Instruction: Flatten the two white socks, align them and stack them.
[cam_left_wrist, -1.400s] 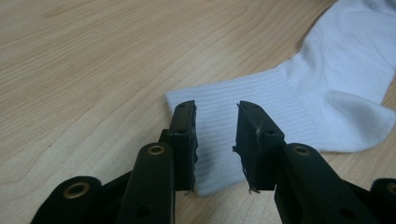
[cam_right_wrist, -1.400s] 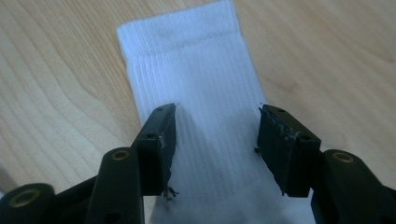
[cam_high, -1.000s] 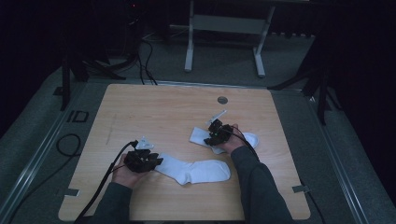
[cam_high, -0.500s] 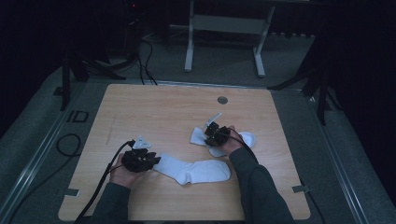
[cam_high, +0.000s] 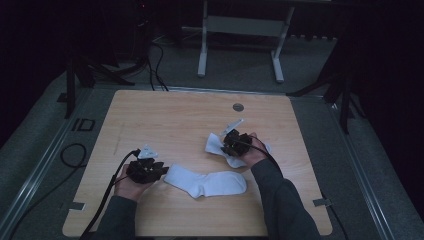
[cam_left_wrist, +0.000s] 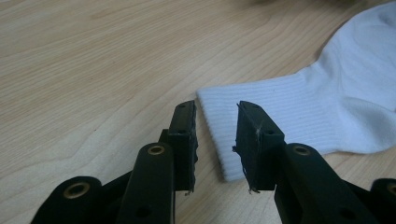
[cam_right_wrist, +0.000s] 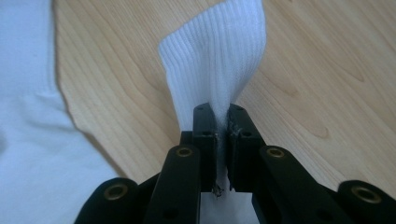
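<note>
Jaws of right gripper (cam_right_wrist: 222, 126) clamped on sock cuff (cam_right_wrist: 219, 56); left gripper (cam_left_wrist: 215, 140) apart, sock toe cut off.

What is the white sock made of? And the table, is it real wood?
The white sock looks like soft knitted cloth, maybe cotton: fine ribs run along its cuff, and it bunches where the right tool pinches it. The table shows pale wood grain with a smooth matt top; whether it is solid wood or a printed layer, I cannot tell.

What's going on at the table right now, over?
Right gripper just closed, pinching the far sock's ribbed cuff. Left gripper open around the near sock's cuff, not gripping. Nothing in the way.
</note>
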